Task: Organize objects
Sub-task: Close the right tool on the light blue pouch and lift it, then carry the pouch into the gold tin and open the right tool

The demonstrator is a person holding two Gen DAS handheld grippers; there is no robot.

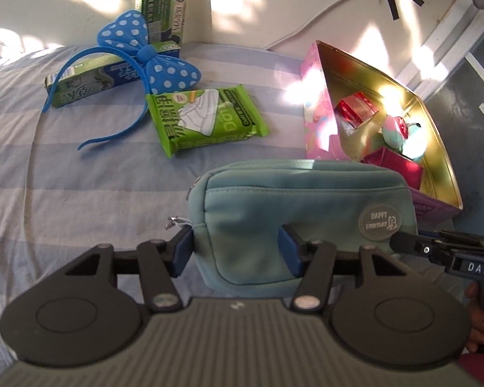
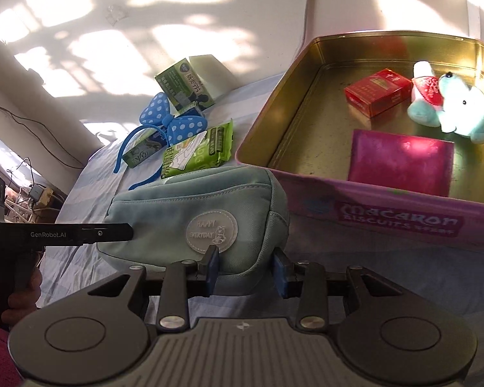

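A teal zip pouch with a round "HAPPY EVERYDAY" patch hangs between both grippers. My left gripper is shut on the pouch's left end, its blue pads pressing into the fabric. In the right wrist view my right gripper is shut on the lower right corner of the pouch. Just beyond stands an open pink "Macaron" tin, its gold inside holding a red box, a small plush toy and a magenta wallet.
On the blue striped bedsheet lie a blue polka-dot bow headband, a green wipes packet, a green toothpaste box and an upright green carton by the wall. Cables and a power strip sit off the bed's left.
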